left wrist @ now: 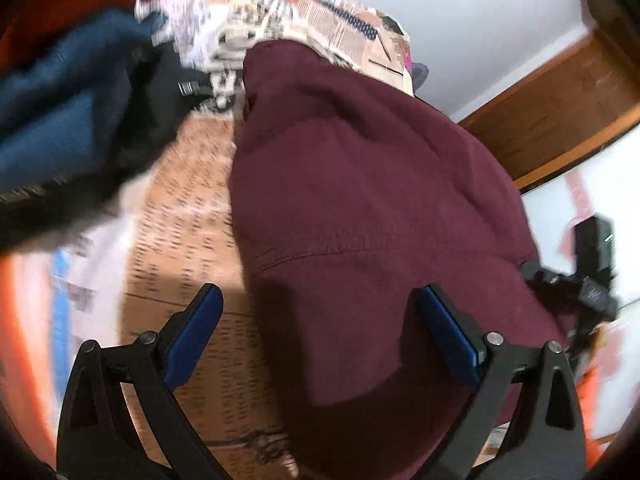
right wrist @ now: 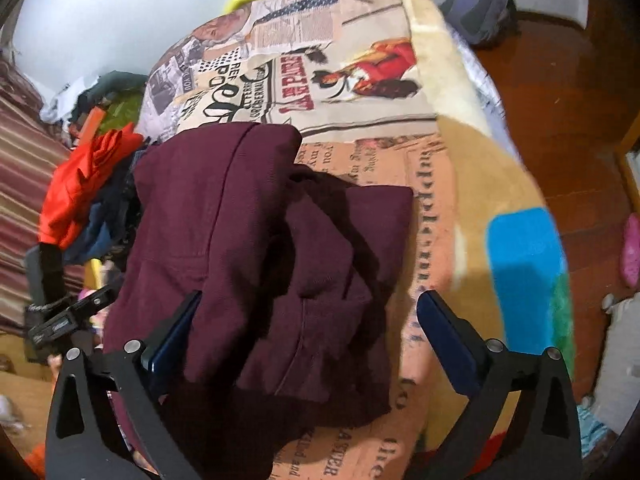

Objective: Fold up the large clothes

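Where the newsprint-patterned blanket [right wrist: 360, 92] covers the bed, bare room lies mostly to the right of the garment and beyond it: a broad strip of printed cloth runs out to the blanket's cream border, then drops to a wooden floor [right wrist: 560, 120]. On the other side room is tight. A heap of other clothes [right wrist: 92, 200], orange on top with blue and dark pieces under it, presses right against the garment's edge. Left wrist view shows the same heap, blurred, crowding the upper left corner, with a strip of bare blanket between it and the garment.

Maroon sweatshirt [right wrist: 248, 248] lies on the blanket, roughly mid-bed, already doubled over itself. One layer sits across another, a sleeve or flap angled over the top, and a squared corner points right. Ribbed hem shows dark at the near edge. Thick fabric, soft folds, a stitched seam visible in the left wrist view [left wrist: 360, 184], where the cloth mounds up and fills the middle of the frame.

Left gripper [left wrist: 316, 304]: jaws spread wide, blue pads clear, nothing between them; it hovers over the sweatshirt's near edge. Right gripper [right wrist: 308, 312]: jaws likewise spread wide, straddling the near part of the sweatshirt. Its left finger [right wrist: 176, 332] is tucked against or under a fold; contact cannot be judged. Its other finger stands over bare blanket.
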Tool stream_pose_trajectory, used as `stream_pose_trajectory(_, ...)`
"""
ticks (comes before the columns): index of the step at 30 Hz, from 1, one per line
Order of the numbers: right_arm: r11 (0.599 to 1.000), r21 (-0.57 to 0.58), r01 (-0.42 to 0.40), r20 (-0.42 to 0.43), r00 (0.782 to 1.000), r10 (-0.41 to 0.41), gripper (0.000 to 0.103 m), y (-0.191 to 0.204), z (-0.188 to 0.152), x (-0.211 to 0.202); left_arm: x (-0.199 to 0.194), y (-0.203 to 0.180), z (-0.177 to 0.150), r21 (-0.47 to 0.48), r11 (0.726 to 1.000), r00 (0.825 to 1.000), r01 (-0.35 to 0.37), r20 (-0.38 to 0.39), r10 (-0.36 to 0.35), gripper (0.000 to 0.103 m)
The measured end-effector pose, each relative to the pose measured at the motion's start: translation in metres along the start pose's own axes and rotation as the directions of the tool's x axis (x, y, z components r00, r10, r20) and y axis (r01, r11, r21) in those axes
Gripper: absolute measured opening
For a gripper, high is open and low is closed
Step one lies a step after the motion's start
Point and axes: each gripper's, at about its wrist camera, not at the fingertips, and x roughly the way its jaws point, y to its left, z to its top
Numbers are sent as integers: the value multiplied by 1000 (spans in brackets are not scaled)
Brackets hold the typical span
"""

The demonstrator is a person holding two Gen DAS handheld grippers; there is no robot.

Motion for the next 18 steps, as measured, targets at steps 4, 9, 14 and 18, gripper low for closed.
stream_pose_trajectory(4,992,70,-105,-59,992,109,102,-8,10,16,16,12,7,-96,992,995,84,-54,-90,100)
stream_pose_trajectory(9,985,87,-148,-76,985,154,103,-9,13,22,36,16,10,-165,971,976,174,-104,-193,100)
stream_pose_trajectory(14,983,97,-155,-63,985,161,93,-7,9,17,41,14,9,-201,962,972,186,-105,-210,98)
stream_pose_trajectory(18,984,87,-153,-41,987,157,66,-1,7,3,31,2,6,-172,970,977,170,-97,-189,82)
